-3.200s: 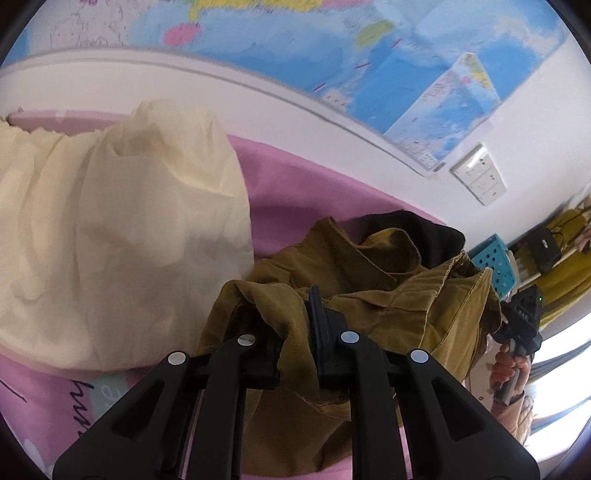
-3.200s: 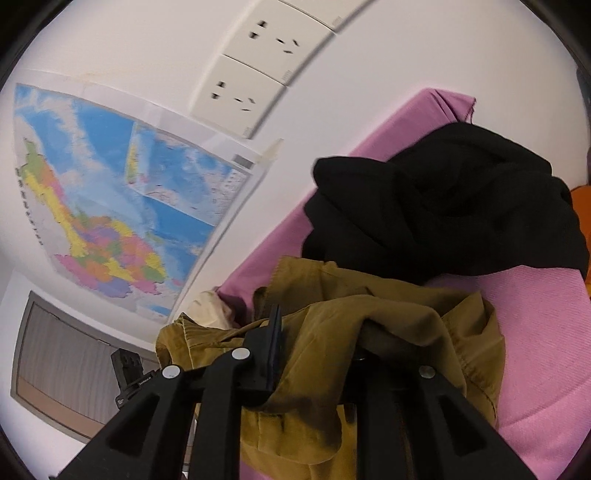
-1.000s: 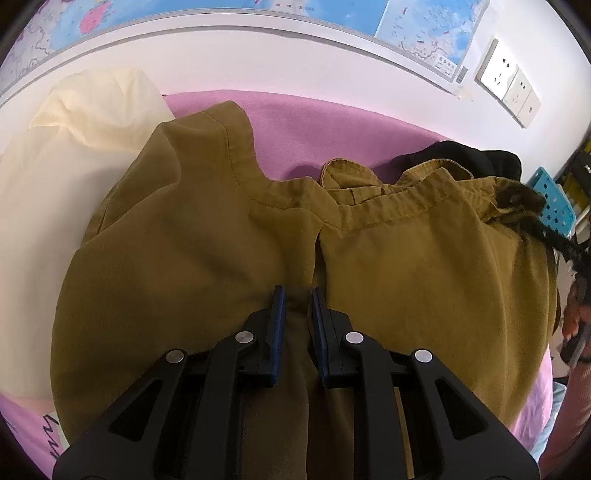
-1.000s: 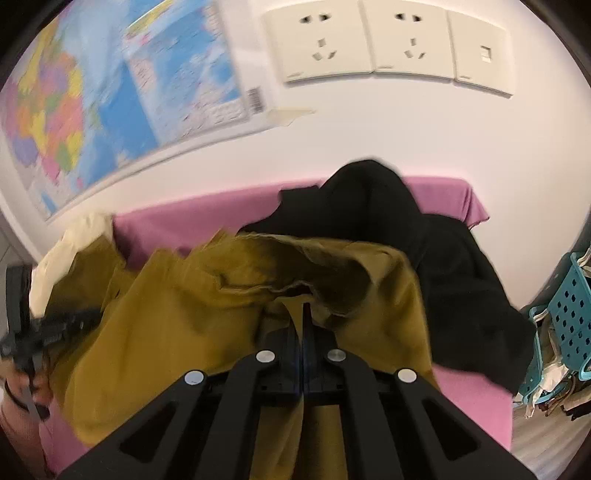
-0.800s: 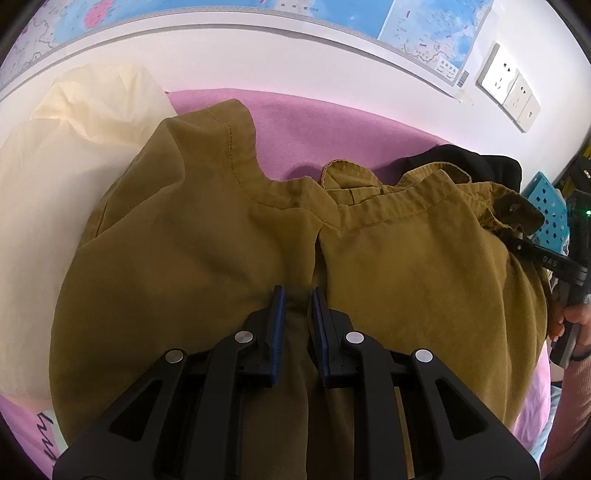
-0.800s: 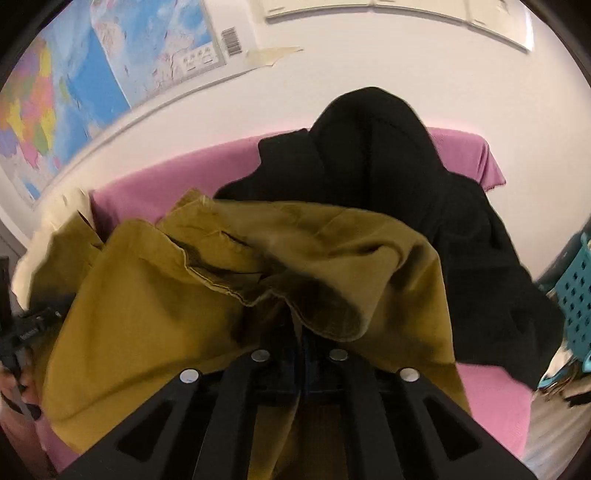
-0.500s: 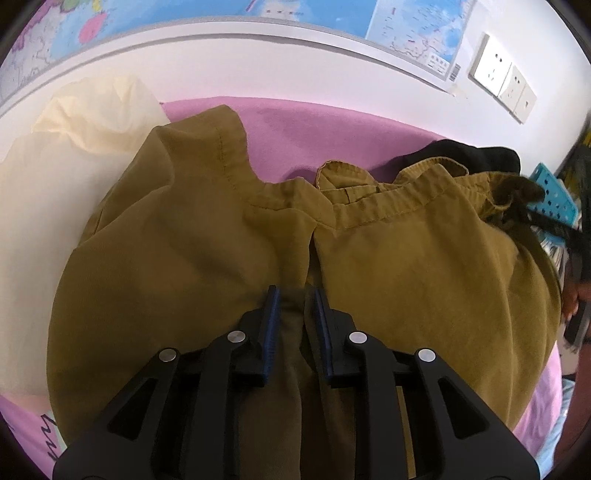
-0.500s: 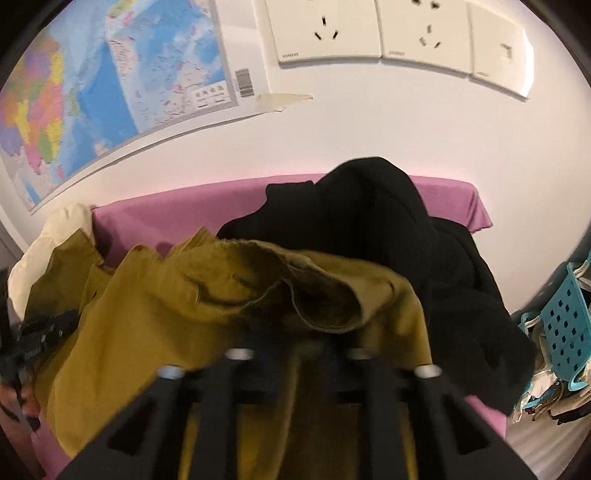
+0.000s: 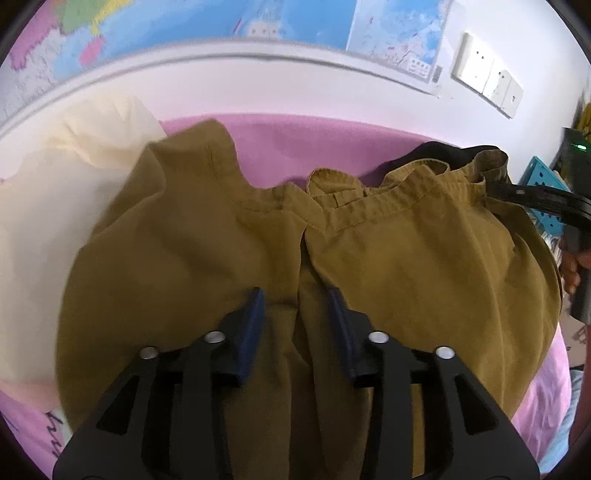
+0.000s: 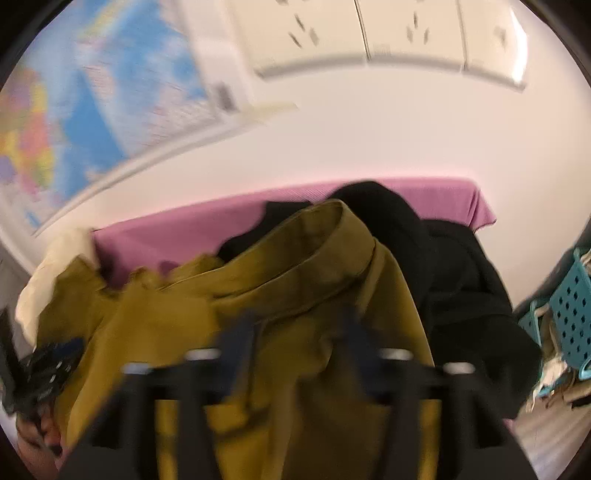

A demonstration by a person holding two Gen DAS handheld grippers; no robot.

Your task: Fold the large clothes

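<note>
While both fingers (image 9: 255, 325) open, olive trousers (image 9: 406, 266) lie between them.

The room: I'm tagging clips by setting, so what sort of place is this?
Probably a bedroom or dorm room: a pink bed sheet strewn with clothes such as the mustard garment, a world map on the wall, and wall sockets.

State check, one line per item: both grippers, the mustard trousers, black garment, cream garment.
left gripper: jaws opening, pads clear of the cloth between them
right gripper: jaws opening, blurred, cloth between
mustard trousers: spread on pink sheet, unfolded
black garment: crumpled heap
cream garment: loose, partly under trousers
</note>
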